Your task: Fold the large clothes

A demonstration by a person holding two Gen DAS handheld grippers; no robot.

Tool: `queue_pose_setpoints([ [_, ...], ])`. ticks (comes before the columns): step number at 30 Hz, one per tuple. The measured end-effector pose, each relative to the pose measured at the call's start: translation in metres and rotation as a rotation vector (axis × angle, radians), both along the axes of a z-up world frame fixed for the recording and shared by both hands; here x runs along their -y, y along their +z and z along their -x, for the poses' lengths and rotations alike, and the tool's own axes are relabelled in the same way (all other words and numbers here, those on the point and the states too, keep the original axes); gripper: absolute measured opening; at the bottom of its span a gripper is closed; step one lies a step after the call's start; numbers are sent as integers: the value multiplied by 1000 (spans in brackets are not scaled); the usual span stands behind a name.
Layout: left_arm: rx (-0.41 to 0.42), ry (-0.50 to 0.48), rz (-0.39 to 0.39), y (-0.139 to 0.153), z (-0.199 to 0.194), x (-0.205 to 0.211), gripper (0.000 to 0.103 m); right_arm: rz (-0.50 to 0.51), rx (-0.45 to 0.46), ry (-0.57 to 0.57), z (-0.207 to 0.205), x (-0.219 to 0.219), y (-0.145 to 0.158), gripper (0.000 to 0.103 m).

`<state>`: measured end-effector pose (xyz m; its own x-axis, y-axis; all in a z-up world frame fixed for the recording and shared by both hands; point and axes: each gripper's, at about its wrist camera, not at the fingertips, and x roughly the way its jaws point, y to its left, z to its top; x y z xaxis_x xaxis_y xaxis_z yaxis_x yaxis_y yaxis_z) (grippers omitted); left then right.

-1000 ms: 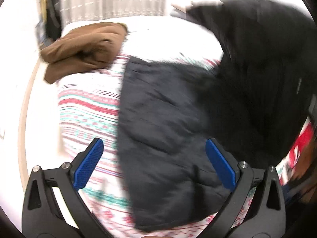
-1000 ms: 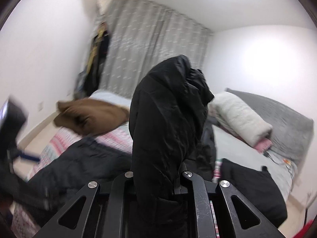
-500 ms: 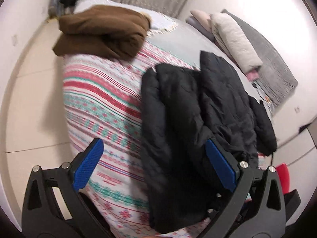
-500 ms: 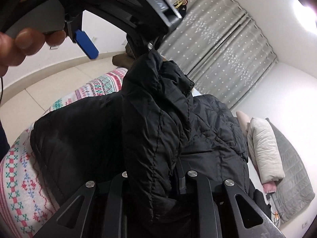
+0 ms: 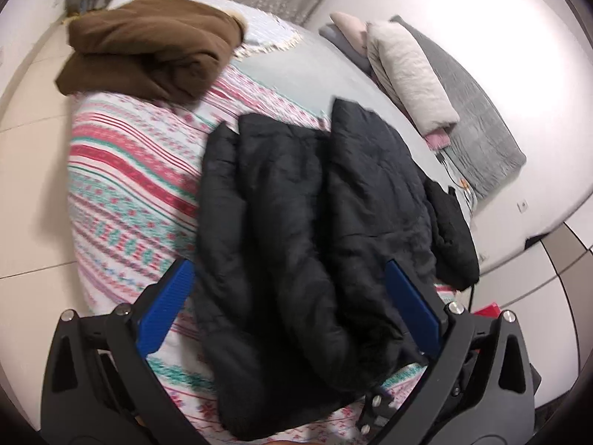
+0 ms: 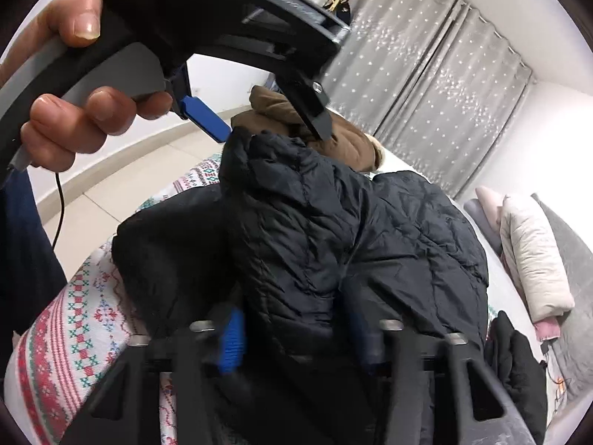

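Observation:
A black quilted puffer jacket (image 5: 311,222) lies lengthwise on the patterned bedspread (image 5: 122,185), folded into long panels. My left gripper (image 5: 289,307) hovers above its near end with the blue pads wide open and empty; it also shows in the right wrist view (image 6: 259,118). My right gripper (image 6: 296,337) has its jaws partly apart around a raised bunch of the jacket (image 6: 296,222). The blue pads (image 6: 231,337) are blurred, with the fabric still between them.
A folded brown garment (image 5: 152,48) lies at the bed's far corner. Pillows (image 5: 411,74) and a grey blanket (image 5: 478,133) lie at the right. A smaller black item (image 5: 452,237) lies beside the jacket. Tiled floor (image 5: 29,141) is at the left.
My right gripper has lowered the jacket bunch onto the bed and its jaws have spread apart from shut. My left gripper has shifted slightly over the jacket, still open.

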<state>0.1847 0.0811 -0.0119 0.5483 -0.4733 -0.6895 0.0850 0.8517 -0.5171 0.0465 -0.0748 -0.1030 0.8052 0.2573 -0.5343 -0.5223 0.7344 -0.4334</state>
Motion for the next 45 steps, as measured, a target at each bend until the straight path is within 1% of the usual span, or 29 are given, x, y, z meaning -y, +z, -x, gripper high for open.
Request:
queue_pose_setpoints([
  [1, -9, -9, 8, -1, -3, 3, 103, -7, 2, 2, -1, -1, 0, 19],
  [2, -15, -11, 13, -1, -5, 5, 103, -15, 17, 9, 0, -4, 2, 17],
  [3, -16, -9, 21, 0, -7, 5, 103, -10, 59, 25, 8, -6, 5, 14],
  [5, -10, -6, 33, 4, -9, 3, 103, 1, 135, 62, 24, -13, 10, 13],
  [8, 1, -10, 42, 8, -11, -2, 103, 5, 162, 113, 38, -18, 11, 13],
  [11, -10, 10, 20, 6, -13, -7, 103, 69, 91, 137, 34, -31, -11, 13],
  [13, -20, 20, 18, 6, -13, -11, 101, 70, 47, 139, 30, -32, -19, 14],
  [15, 18, 25, 21, 13, -8, -12, 101, 13, -29, 138, 19, -27, -17, 14],
  [16, 53, 16, 9, 18, -6, -10, 101, -14, -61, 138, 13, -25, -15, 14],
  [18, 90, -35, -25, 23, -3, 2, 101, -58, -127, 145, 4, -20, -13, 15],
  [20, 83, -102, -72, 19, -4, 21, 101, -76, -162, 147, -3, -20, -18, 15],
  [21, 66, -137, -107, 12, -6, 32, 101, -80, -174, 146, -5, -20, -20, 19],
  [22, 47, -146, -141, 6, -8, 38, 101, -88, -187, 144, -7, -20, -22, 21],
  [23, 8, -142, -202, -3, -12, 44, 101, -98, -193, 141, -7, -21, -24, 22],
  [24, -47, -125, -284, -18, -17, 49, 101, -106, -200, 143, -7, -19, -23, 24],
  [25, -68, -121, -311, -27, -19, 50, 101, -101, -216, 156, -7, -17, -20, 31],
  [26, -76, -119, -319, -33, -19, 50, 101, -98, -243, 179, -9, -12, -16, 35],
  [28, -72, -106, -334, -38, -16, 49, 102, -119, -299, 212, 4, -1, -4, 45],
  [29, -66, -102, -350, -38, -14, 49, 102, -170, -339, 236, 5, 12, 6, 47],
  [31, -55, -95, -372, -39, -8, 49, 102, -253, -359, 238, 5, 33, 21, 50],
  [33, -60, -87, -370, -42, -5, 46, 102, -352, -354, 175, -5, 62, 38, 51],
  [34, -65, -82, -367, -44, -3, 44, 102, -413, -356, 112, -16, 79, 44, 52],
  [35, -69, -78, -365, -46, -1, 42, 103, -452, -362, 64, -24, 92, 46, 52],
  [36, -73, -76, -366, -48, 0, 40, 103, -509, -376, -25, -39, 108, 45, 52],
  [37, -76, -78, -371, -50, 2, 38, 103, -533, -393, -96, -45, 113, 41, 52],
  [38, -79, -83, -375, -52, 3, 36, 103, -536, -437, -172, -60, 121, 28, 52],
  [40, -94, -95, -372, -51, 3, 33, 103, -498, -523, -208, -76, 116, 5, 52],
  [43, -105, -78, -360, -41, -1, 28, 102, -471, -566, -247, -86, 105, -11, 54],
  [45, -68, -63, -341, -25, -3, 29, 102, -466, -592, -271, -91, 99, -15, 54],
])
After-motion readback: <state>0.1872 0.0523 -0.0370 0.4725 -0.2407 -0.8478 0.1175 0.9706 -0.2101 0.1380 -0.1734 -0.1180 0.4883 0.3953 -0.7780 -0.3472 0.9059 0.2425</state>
